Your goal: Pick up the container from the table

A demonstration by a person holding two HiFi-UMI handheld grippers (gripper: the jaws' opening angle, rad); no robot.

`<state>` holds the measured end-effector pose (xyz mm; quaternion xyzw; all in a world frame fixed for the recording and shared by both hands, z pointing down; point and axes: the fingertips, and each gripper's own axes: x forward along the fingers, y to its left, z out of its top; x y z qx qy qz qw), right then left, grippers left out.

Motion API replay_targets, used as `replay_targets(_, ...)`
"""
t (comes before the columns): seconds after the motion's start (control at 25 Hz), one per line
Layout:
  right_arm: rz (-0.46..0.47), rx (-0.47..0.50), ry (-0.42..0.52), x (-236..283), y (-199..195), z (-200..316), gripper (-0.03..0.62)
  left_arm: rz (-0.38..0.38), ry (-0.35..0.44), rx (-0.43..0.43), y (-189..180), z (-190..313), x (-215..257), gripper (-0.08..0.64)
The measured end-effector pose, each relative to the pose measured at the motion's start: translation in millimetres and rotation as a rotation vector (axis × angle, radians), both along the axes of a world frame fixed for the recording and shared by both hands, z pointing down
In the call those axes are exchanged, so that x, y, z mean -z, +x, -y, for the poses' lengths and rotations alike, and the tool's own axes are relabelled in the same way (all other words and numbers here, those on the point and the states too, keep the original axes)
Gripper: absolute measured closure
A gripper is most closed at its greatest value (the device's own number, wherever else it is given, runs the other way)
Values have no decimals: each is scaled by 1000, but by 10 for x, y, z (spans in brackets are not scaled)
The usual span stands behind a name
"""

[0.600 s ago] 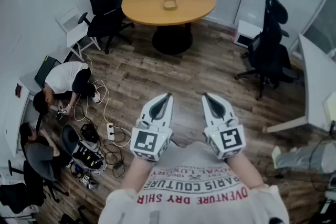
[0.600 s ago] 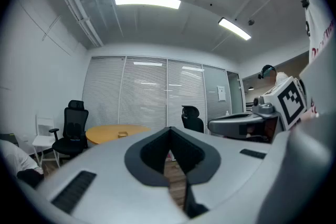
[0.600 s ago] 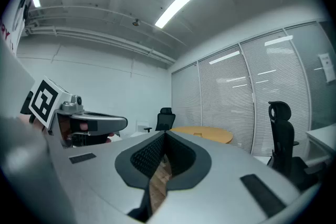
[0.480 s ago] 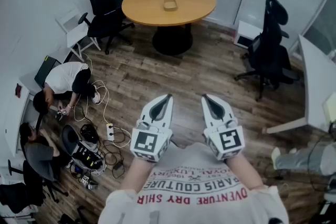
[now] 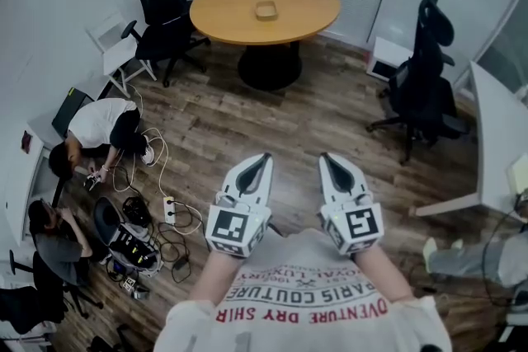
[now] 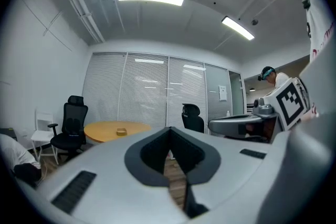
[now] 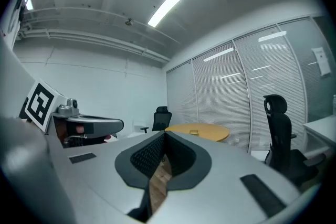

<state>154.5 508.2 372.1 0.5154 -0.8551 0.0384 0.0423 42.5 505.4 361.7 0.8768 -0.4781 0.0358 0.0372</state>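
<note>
Wood-plank flooring (image 5: 247, 115) lies between the white left gripper (image 5: 258, 163) and white right gripper (image 5: 332, 163), both clenched on nothing and held near the chest, and the small tan container (image 5: 266, 9), which sits far ahead on the round wooden table (image 5: 216, 25), probably awaiting approach.

L gripper (image 6: 169, 132): jaws seen pressed together, empty. Container (image 6: 122, 132) noted on round table (image 6: 97, 133), approx. 9 o'clock.

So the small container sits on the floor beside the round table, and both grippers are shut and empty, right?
Not quite. The container sits on the round table, near its middle, not on the floor; the head view shows it. The left gripper and right gripper are indeed shut and empty.
</note>
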Motion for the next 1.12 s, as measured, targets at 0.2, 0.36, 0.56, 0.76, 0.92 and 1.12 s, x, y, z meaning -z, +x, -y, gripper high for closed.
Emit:
replay_targets(0.2, 4, 8, -20, -36, 68, 172, 592, 19, -8, 3, 49, 161, -54, 560)
replay_targets(0.36, 4, 16, -53, -137, 59, 370, 592, -4, -40, 21, 23, 336, -93, 560)
replay_targets(0.56, -1, 14, -69, -212, -95, 787, 592, 24, -48, 9, -162, 748, -196, 560)
replay_targets(0.76, -22, -18, -84, -249, -321, 1385, 592, 26, -47, -23, -402, 1368, -220, 560)
replay_targets(0.92, -38, -46, -95, -211, -536, 1965, 592, -18, -60, -33, -650, 2007, -141, 560)
replay_targets(1.12, -54, -85, -79, -124, -843, 2741, 592, -24, -46, -61, -1024, 2833, -33, 560)
